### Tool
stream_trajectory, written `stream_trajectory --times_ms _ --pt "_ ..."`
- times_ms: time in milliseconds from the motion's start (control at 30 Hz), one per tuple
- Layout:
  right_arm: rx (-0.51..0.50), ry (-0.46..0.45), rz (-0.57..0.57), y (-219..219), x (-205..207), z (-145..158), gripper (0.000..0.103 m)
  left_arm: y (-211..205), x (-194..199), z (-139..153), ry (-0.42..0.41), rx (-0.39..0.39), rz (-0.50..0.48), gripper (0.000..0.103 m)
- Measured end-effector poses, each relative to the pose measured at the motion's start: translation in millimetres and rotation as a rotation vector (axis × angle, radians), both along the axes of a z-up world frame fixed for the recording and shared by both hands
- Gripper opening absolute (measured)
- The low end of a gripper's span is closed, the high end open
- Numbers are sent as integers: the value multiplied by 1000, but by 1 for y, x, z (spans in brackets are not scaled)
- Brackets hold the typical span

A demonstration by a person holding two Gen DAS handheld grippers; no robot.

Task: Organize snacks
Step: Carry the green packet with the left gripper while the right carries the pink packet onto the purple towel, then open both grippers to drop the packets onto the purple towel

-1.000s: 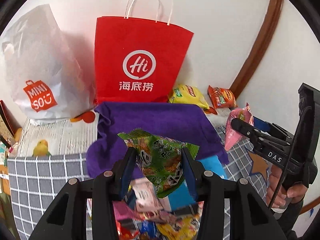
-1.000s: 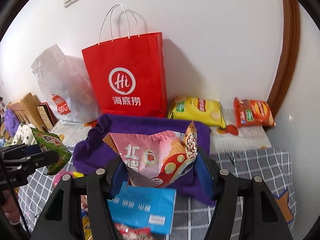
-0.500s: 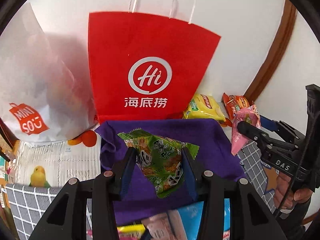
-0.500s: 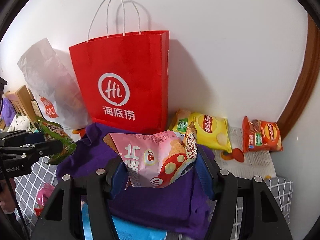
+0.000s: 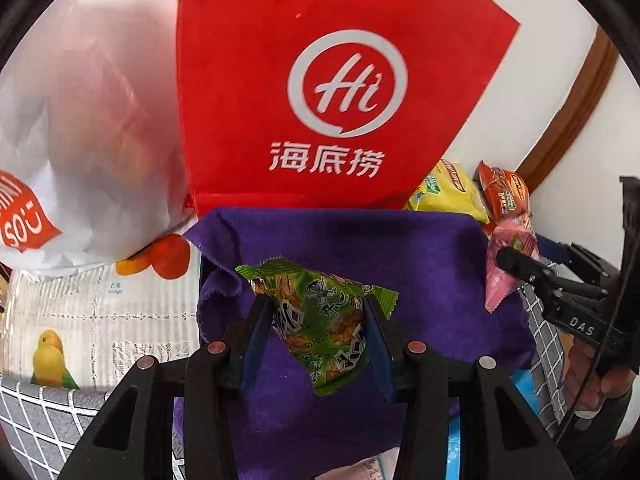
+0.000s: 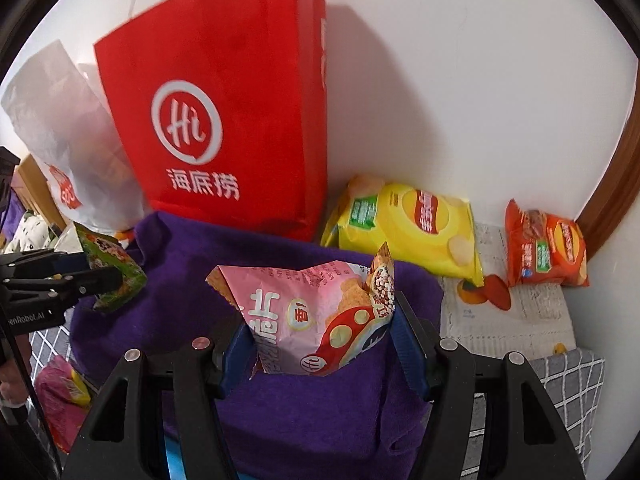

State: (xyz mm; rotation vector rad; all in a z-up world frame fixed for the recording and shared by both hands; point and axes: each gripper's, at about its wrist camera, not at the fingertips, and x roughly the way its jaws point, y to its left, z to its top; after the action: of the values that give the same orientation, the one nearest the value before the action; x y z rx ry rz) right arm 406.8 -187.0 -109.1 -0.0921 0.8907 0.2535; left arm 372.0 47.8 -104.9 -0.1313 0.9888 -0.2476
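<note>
My left gripper (image 5: 316,320) is shut on a green snack packet (image 5: 320,320) and holds it above a purple cloth (image 5: 420,264), close in front of a red paper bag (image 5: 328,92). My right gripper (image 6: 318,332) is shut on a pink snack bag (image 6: 308,320) and holds it over the same cloth (image 6: 312,420), to the right of the red bag (image 6: 224,128). The right gripper with the pink bag (image 5: 508,264) shows at the right of the left wrist view. The left gripper with the green packet (image 6: 112,272) shows at the left of the right wrist view.
A white plastic bag (image 5: 80,132) stands left of the red bag. A yellow chip bag (image 6: 404,224) and an orange chip bag (image 6: 544,248) lie by the wall on the right. More snacks (image 6: 60,396) lie on the checked cloth at lower left.
Both grippers have moved forward and closer to the red bag, each still holding its packet. The loose snacks on the checked cloth have dropped out of the left wrist view.
</note>
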Motion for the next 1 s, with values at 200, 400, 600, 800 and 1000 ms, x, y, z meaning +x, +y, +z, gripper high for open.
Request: stream_trajectory --times_ms 200,400,600,800,1000 --pt "5 46 -9 -3 8 -15 63 0 3 -8 8 19 -2 43" --pt "-20 83 -5 -2 11 -27 63 -1 6 -16 38 27 3 43" --pt "-43 104 10 2 11 -33 63 -3 9 -23 58 30 -4 43" --pt "-58 115 11 3 13 -36 63 -6 10 -26 71 34 -11 44" --pt "-67 127 4 2 14 -37 65 -7 13 -30 89 29 -13 43"
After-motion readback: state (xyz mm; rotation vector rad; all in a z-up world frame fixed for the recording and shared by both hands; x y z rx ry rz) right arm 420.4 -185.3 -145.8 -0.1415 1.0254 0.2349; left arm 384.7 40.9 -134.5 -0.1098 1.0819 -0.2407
